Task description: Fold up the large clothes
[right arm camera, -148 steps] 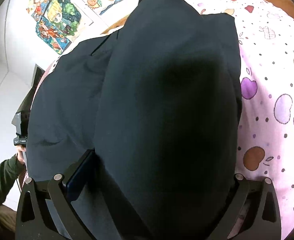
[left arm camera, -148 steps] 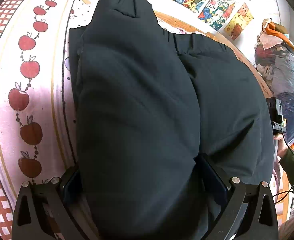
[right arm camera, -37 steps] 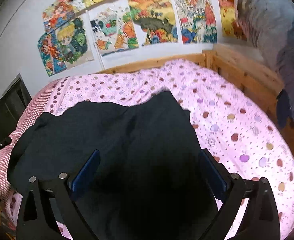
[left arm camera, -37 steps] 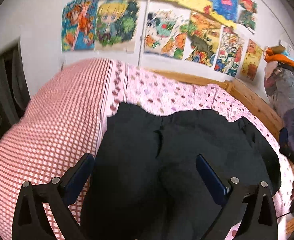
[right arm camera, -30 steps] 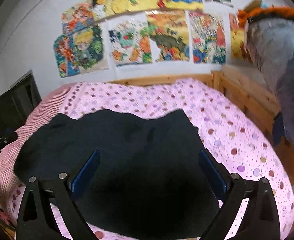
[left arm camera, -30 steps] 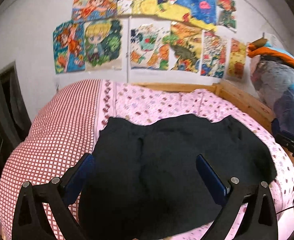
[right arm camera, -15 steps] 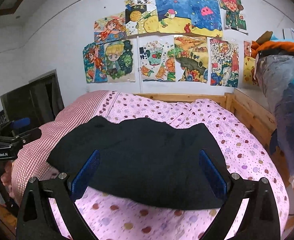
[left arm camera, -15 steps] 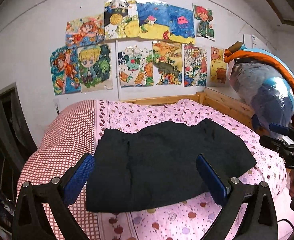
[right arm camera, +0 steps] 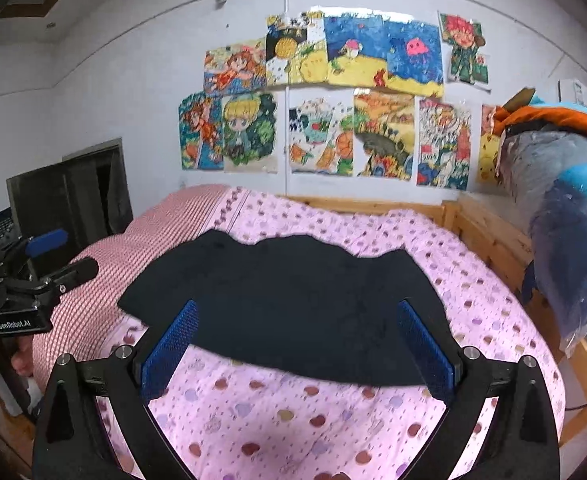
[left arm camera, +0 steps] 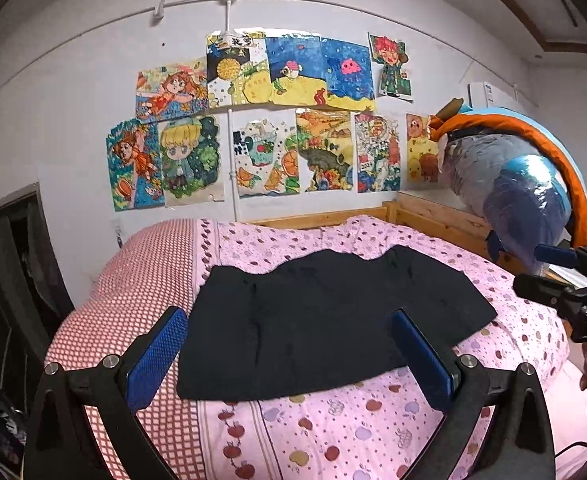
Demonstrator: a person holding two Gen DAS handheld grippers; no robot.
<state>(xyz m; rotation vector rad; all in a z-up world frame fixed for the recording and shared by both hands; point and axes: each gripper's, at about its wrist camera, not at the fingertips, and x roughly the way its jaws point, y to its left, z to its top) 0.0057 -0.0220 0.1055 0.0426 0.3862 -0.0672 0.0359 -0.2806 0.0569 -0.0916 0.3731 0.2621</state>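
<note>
Lying beyond both hand-held grippers: garment [left arm camera: 325, 320]

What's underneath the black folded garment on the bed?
The black garment lies on a pink apple-print bedsheet, its left edge near the red checked part. The sheet directly beneath it is covered.

One folded black garment [left arm camera: 325, 312] lies on one bed [left arm camera: 333, 432], which is covered by a pink apple-print sheet with a red-checked part on the left. Two grippers are in view, the left gripper [left arm camera: 289, 354] and the right gripper [right arm camera: 299, 346], each with two blue-padded fingers spread apart and holding nothing. On the far wall hang eleven drawings [left arm camera: 269, 120], five in the upper row and six in the lower, and at the right stands one plastic-wrapped bundle [left arm camera: 509, 188].
</note>
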